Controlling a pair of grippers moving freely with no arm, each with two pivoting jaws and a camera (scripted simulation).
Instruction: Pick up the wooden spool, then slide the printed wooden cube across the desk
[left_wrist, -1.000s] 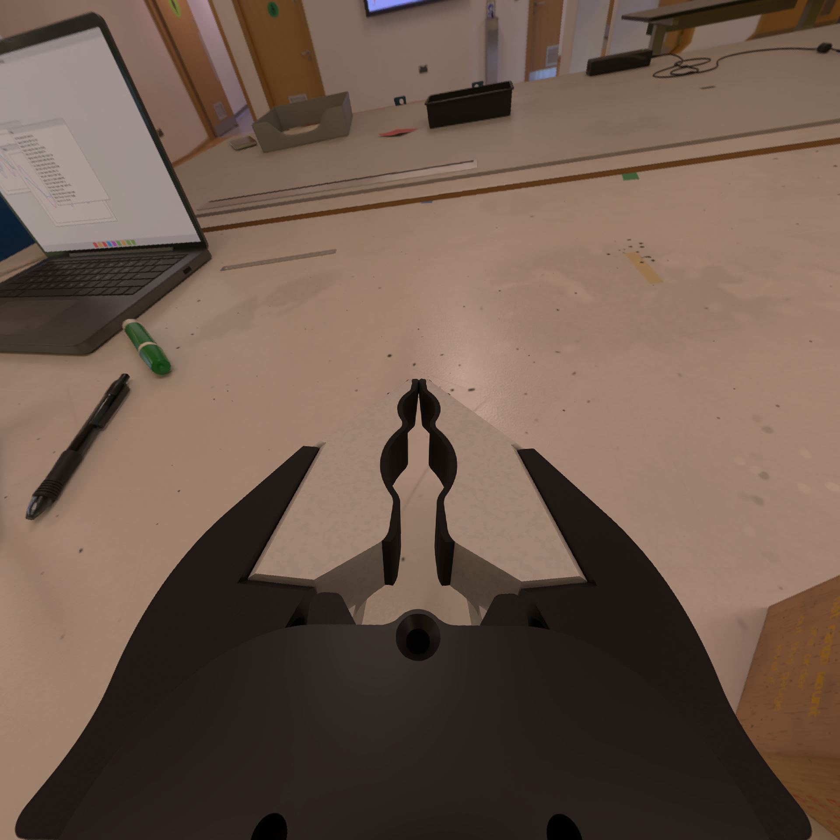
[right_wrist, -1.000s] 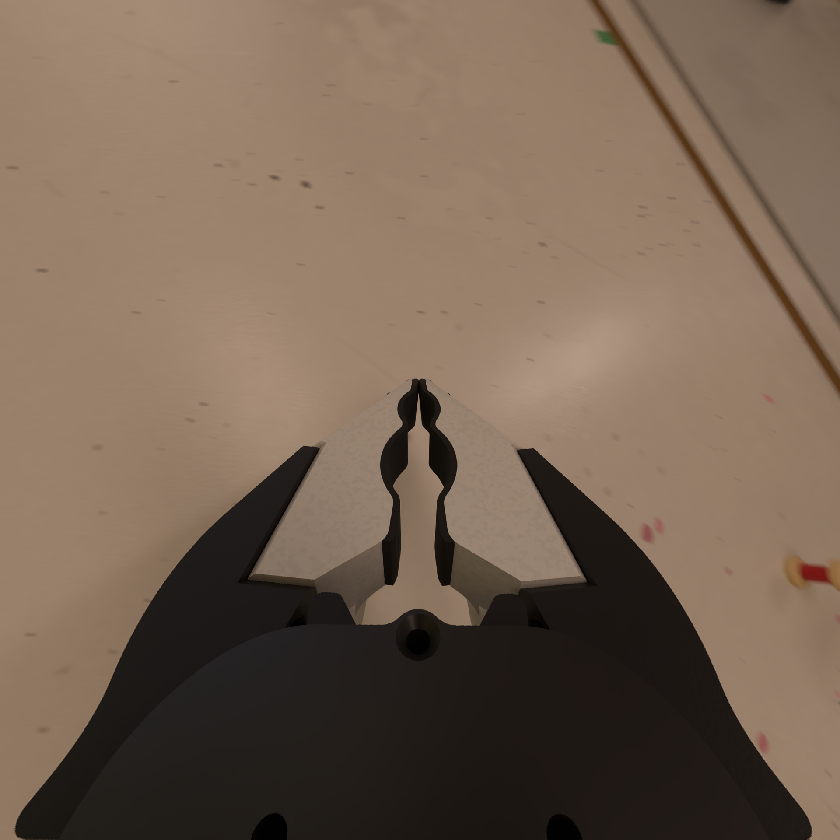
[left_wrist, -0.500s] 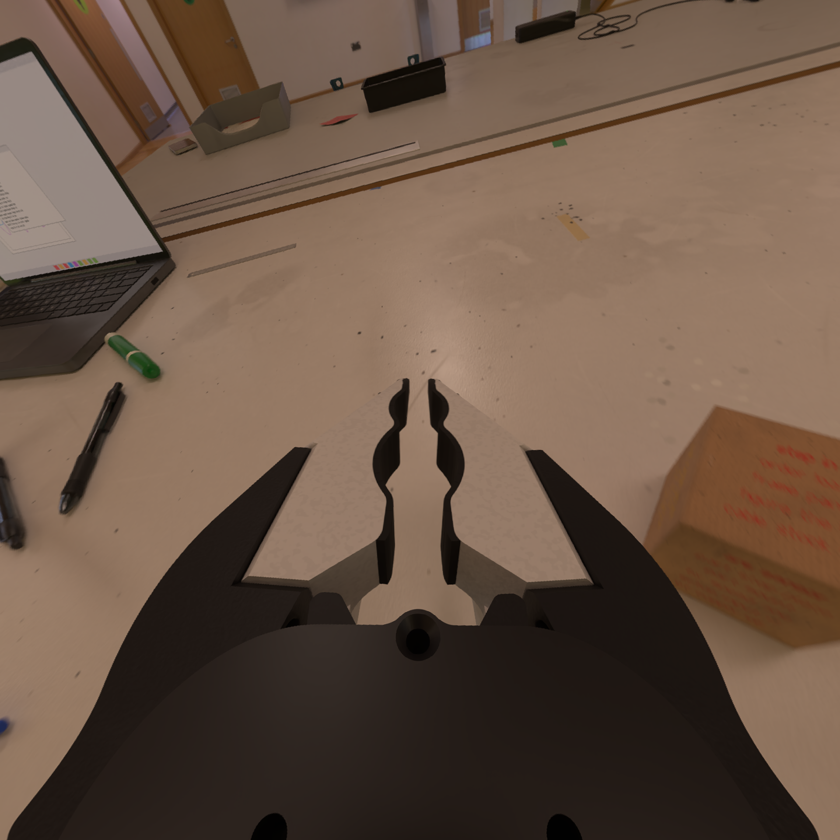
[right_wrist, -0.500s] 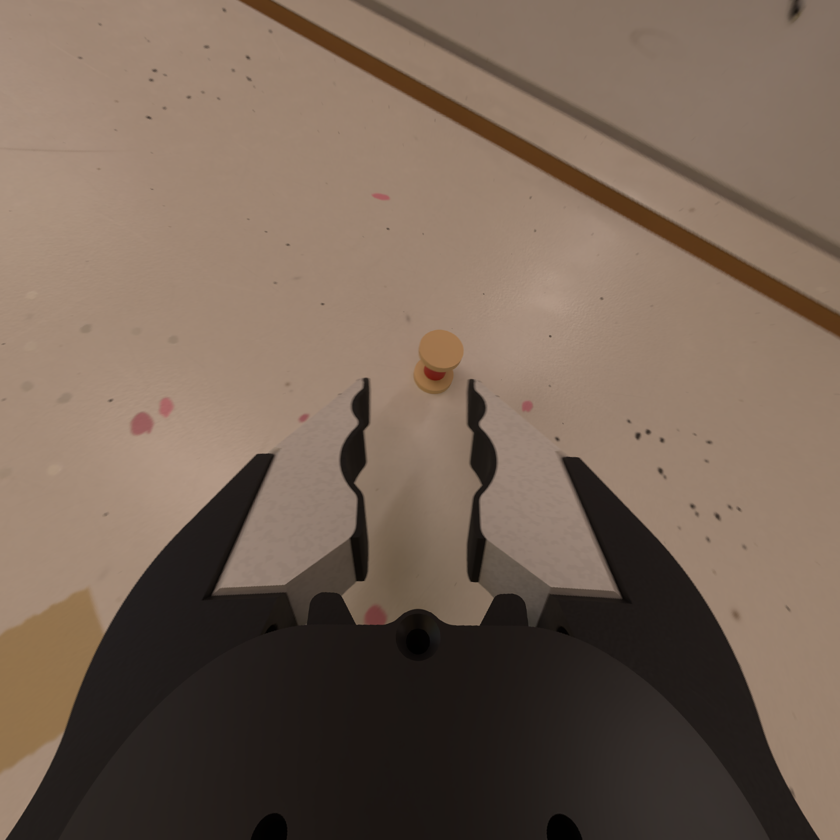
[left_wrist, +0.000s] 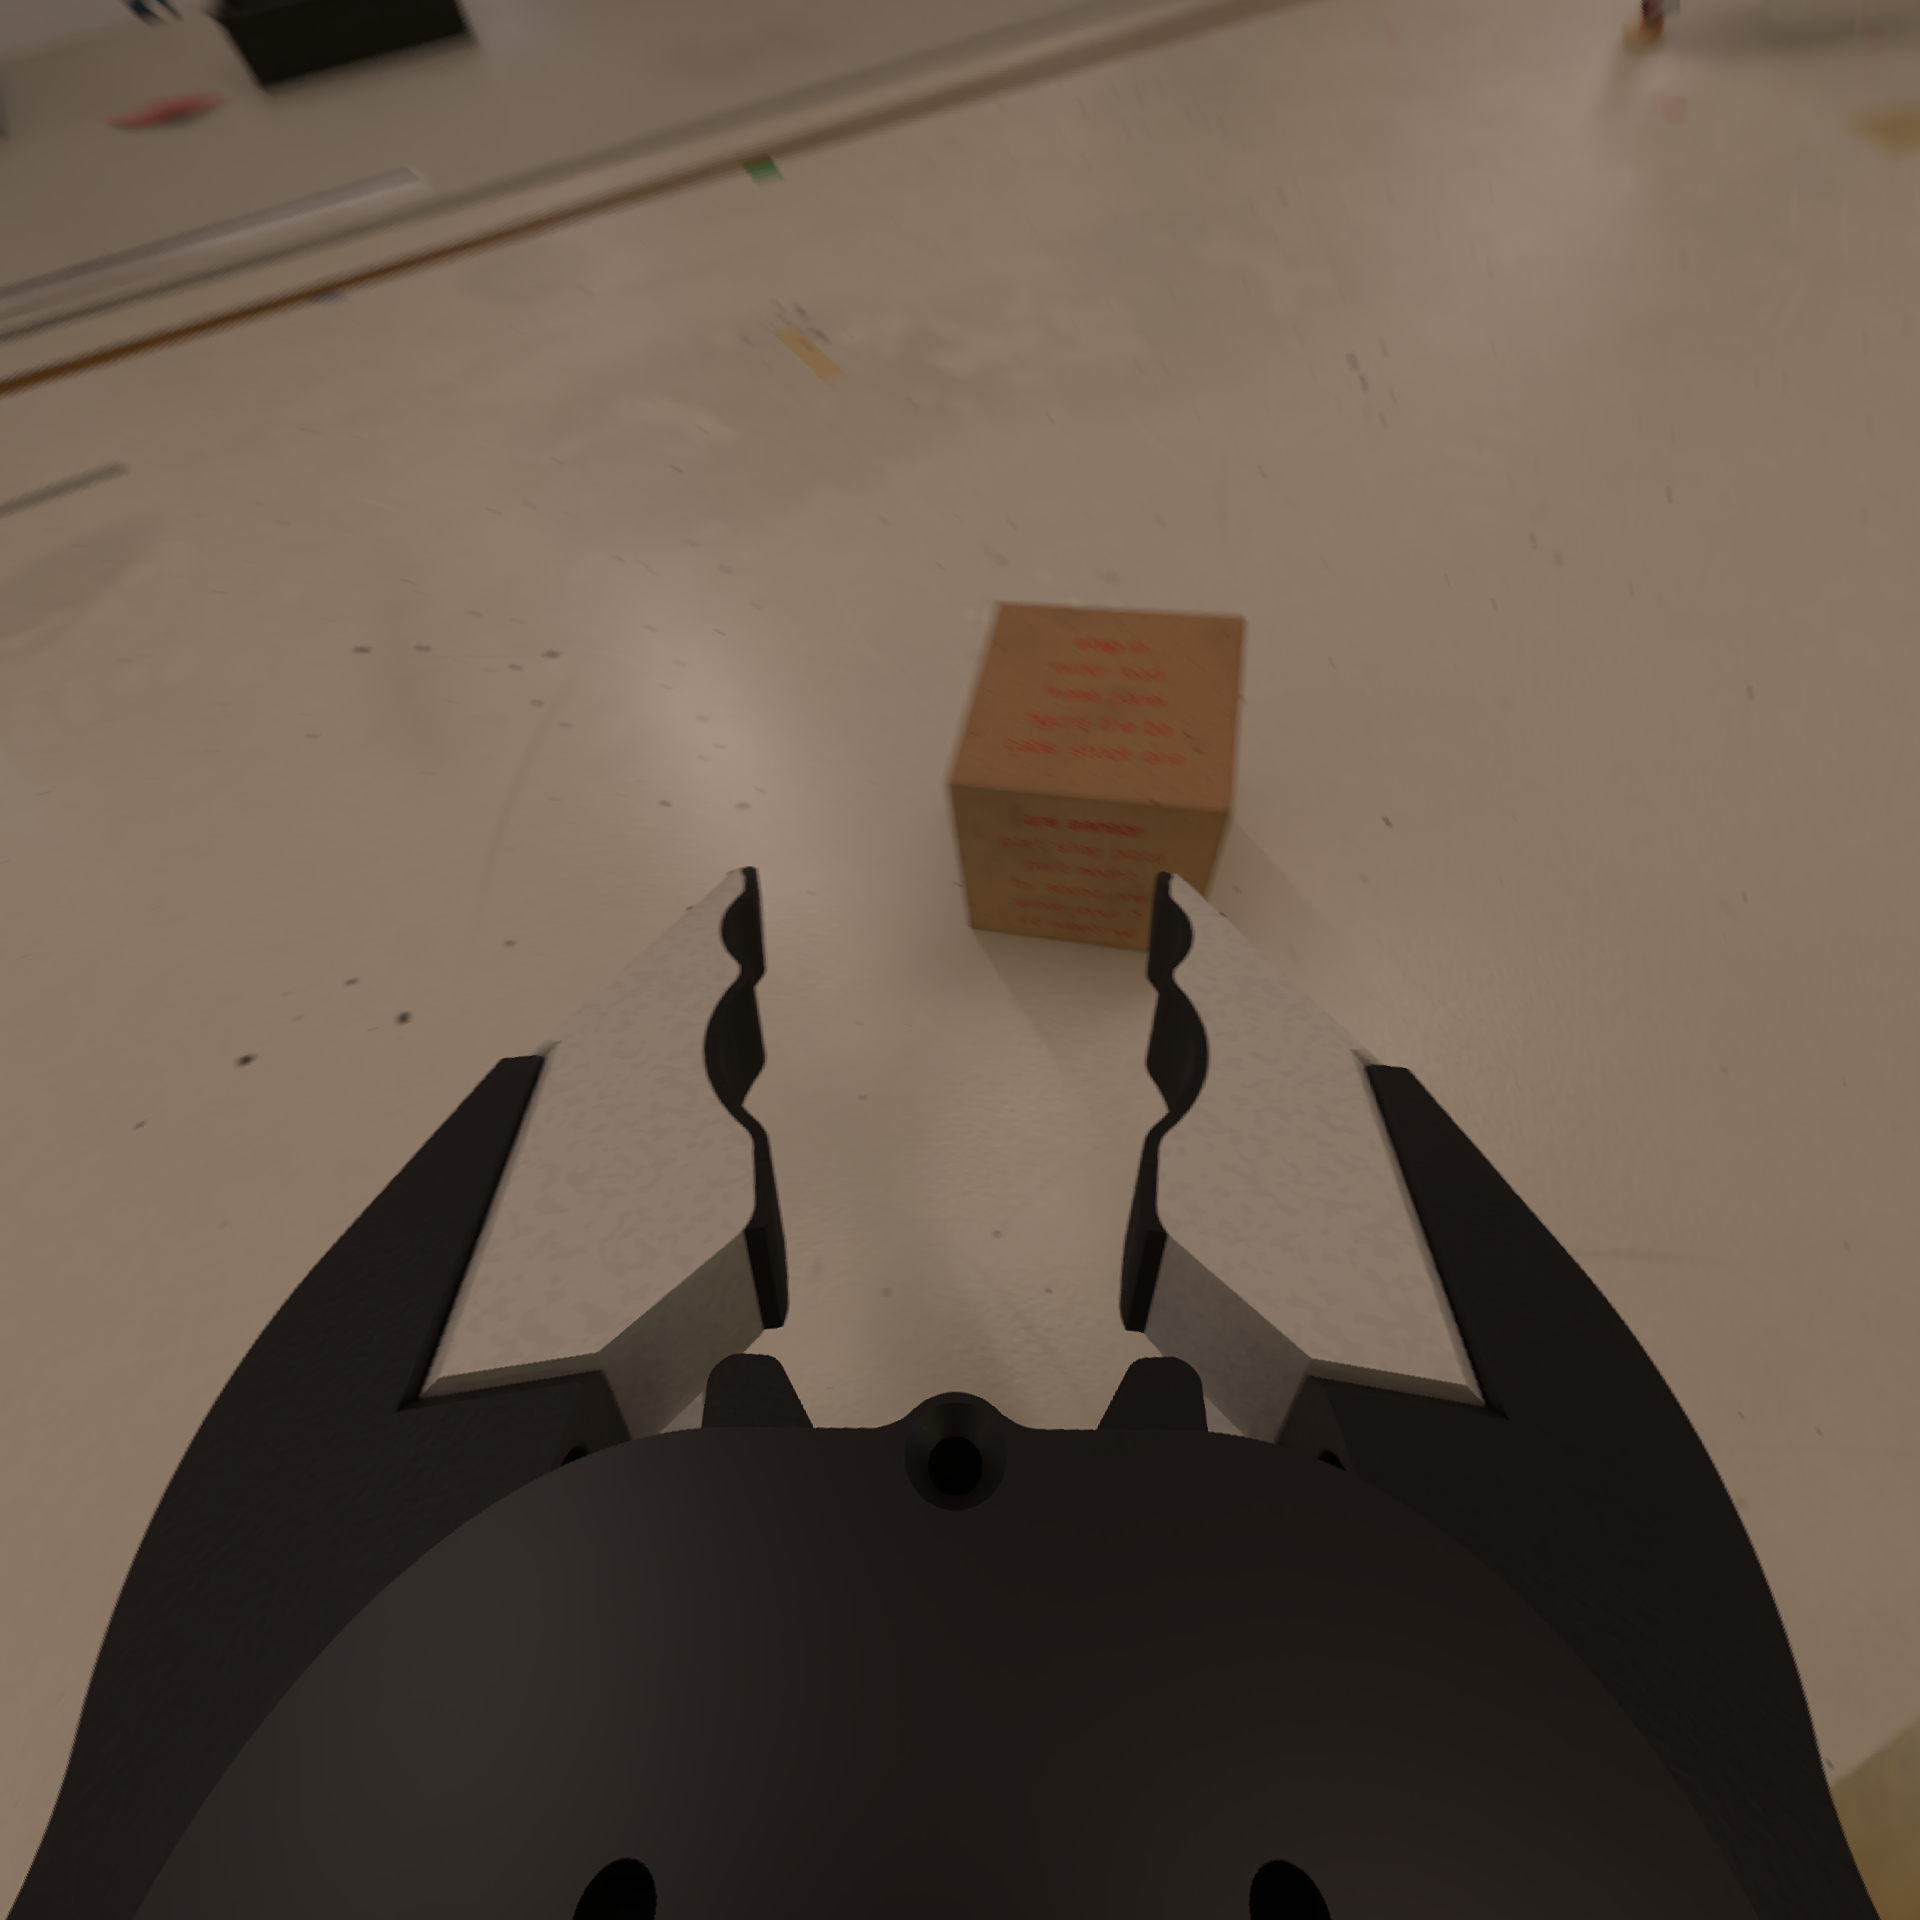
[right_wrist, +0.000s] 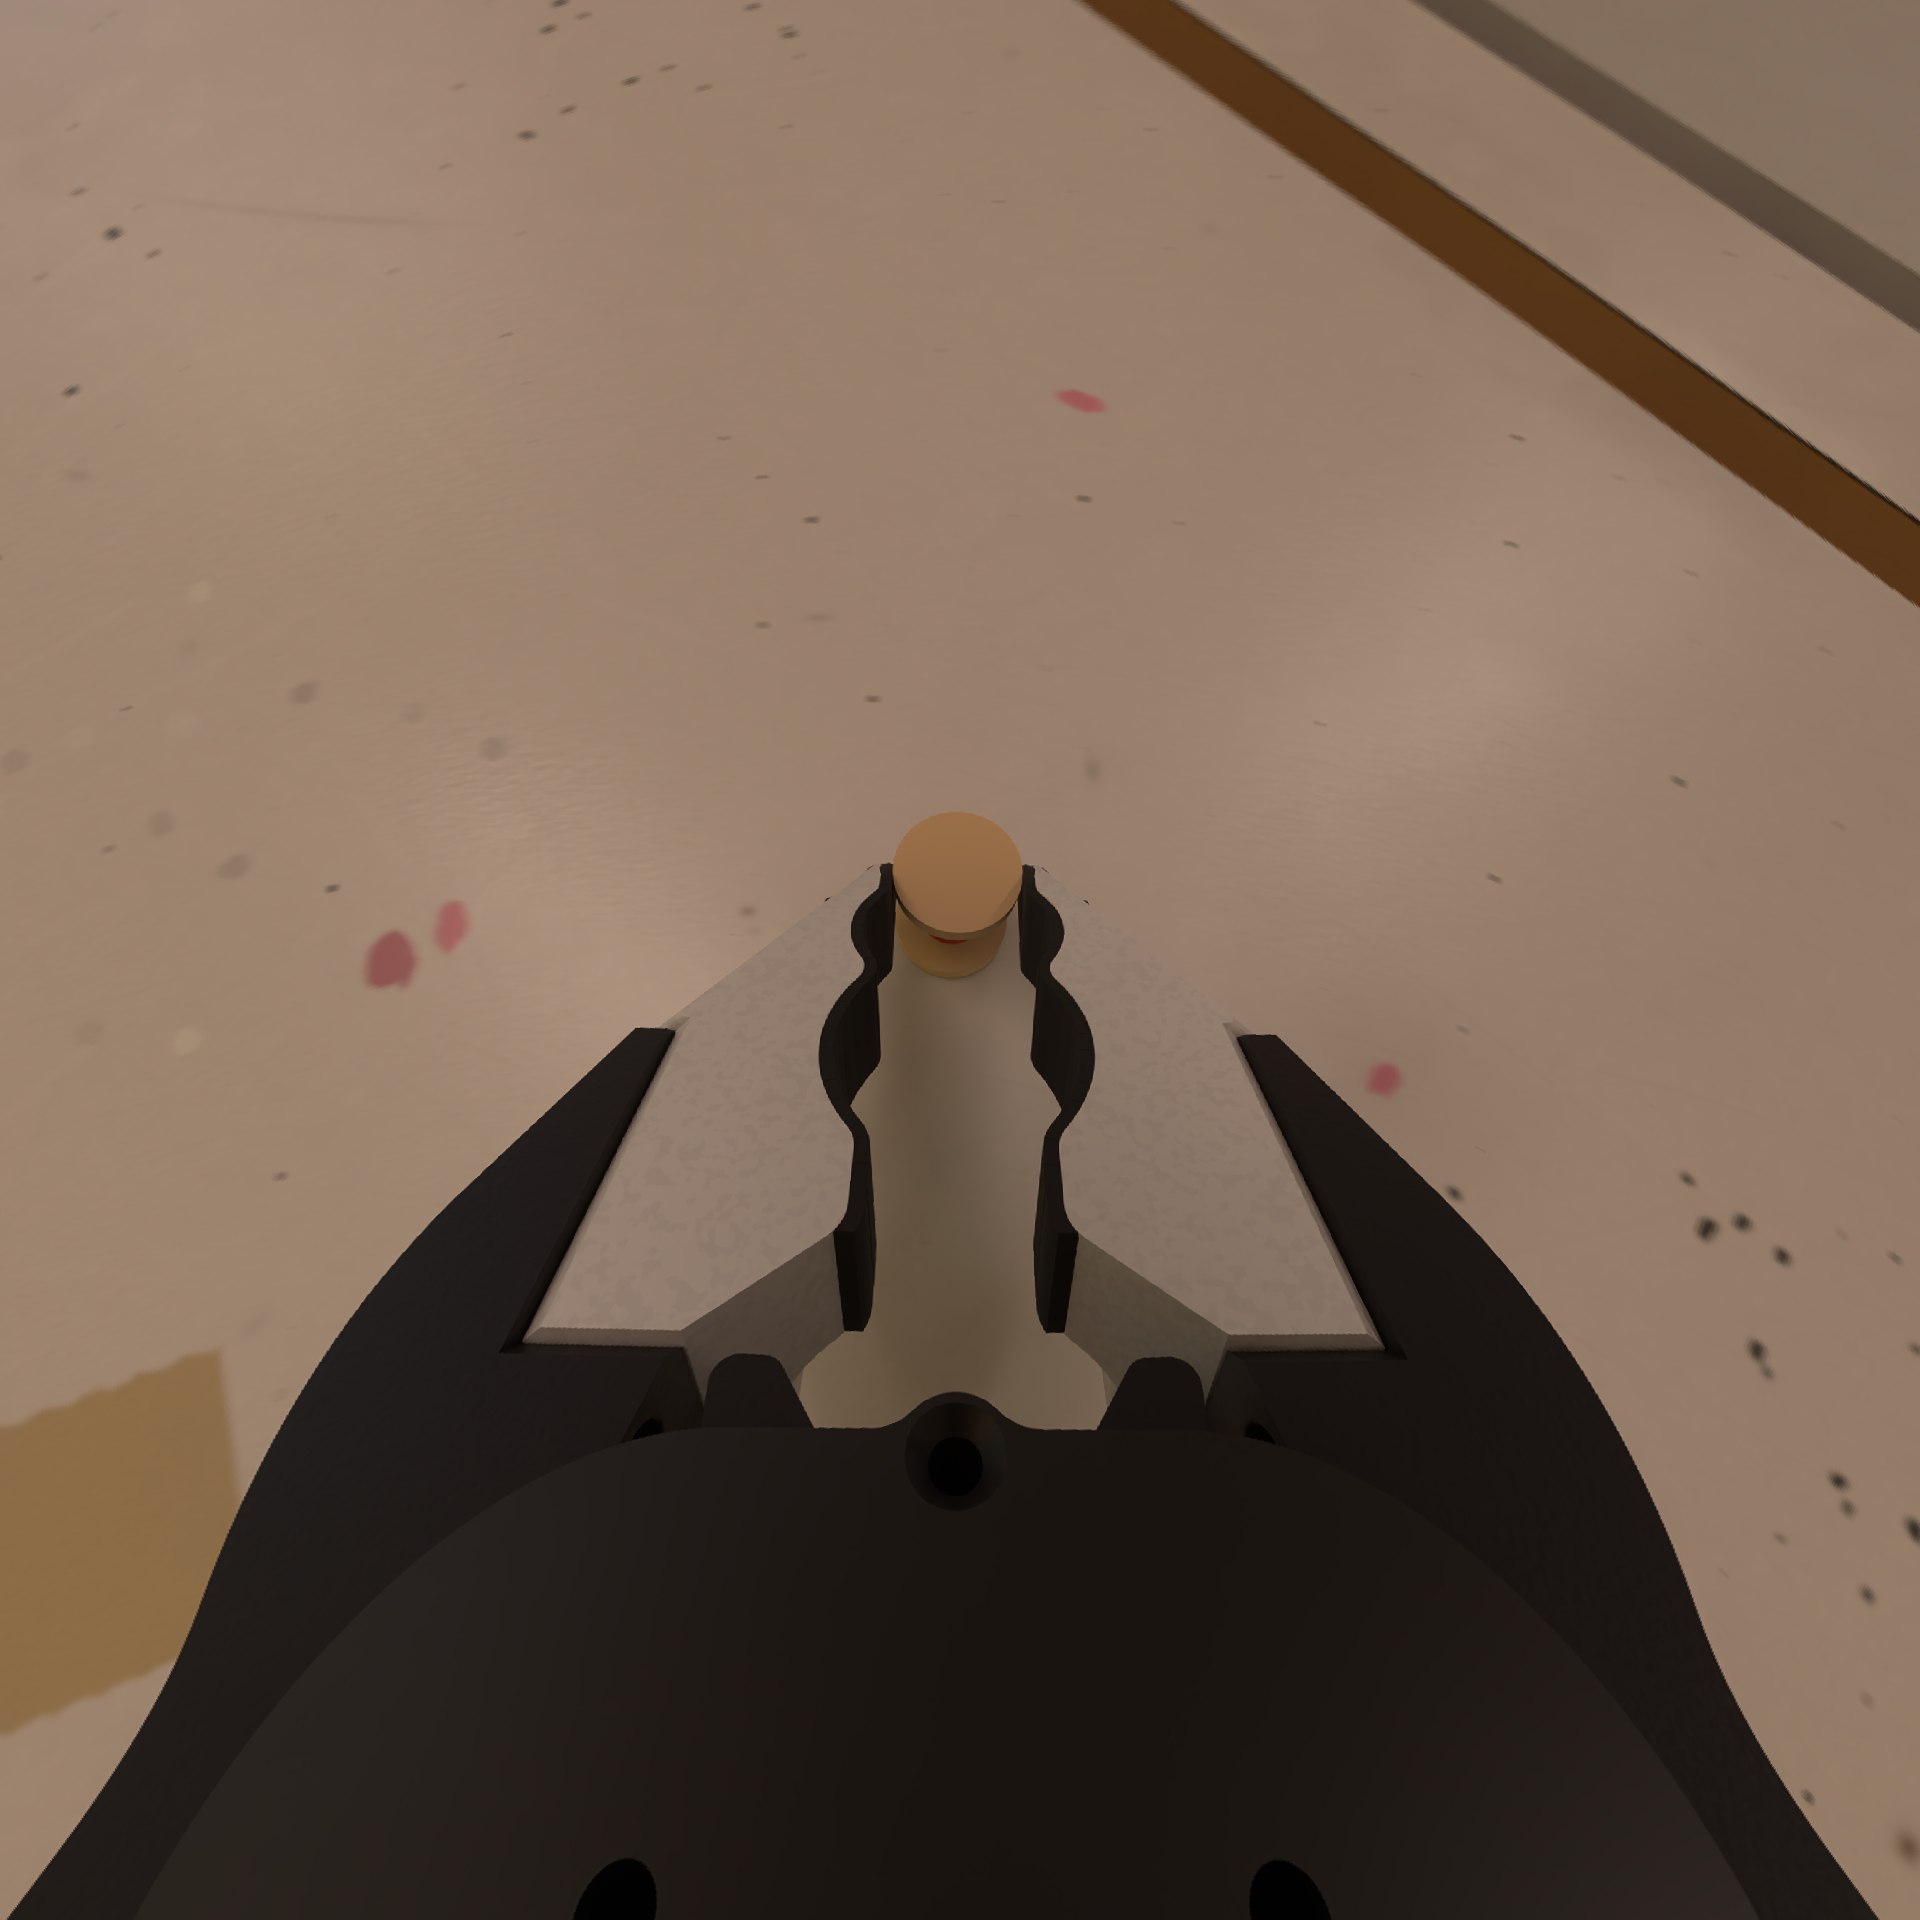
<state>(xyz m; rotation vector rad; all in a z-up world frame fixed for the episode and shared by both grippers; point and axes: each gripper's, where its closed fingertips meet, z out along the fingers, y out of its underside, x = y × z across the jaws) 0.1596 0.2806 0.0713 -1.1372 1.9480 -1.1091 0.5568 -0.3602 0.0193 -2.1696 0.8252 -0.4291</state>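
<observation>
In the right wrist view, the small wooden spool, with a tan flange on top and red thread, stands upright on the desk. My right gripper has its fingertips closed against both sides of the spool. In the left wrist view, the printed wooden cube, with red printing on its top and near face, sits on the desk. It is just beyond my left gripper and slightly right of centre. The left gripper is wide open and empty, and its right fingertip overlaps the cube's near lower corner.
A black bin and a red item lie far back left, beyond a metal rail. A brown strip marks the desk edge on the right. A tan tape patch is stuck on the desk at lower left.
The right gripper moved forward and closed on the spool. The left gripper swung right, putting the laptop and pens out of view, opened wide, and now faces the cube.
</observation>
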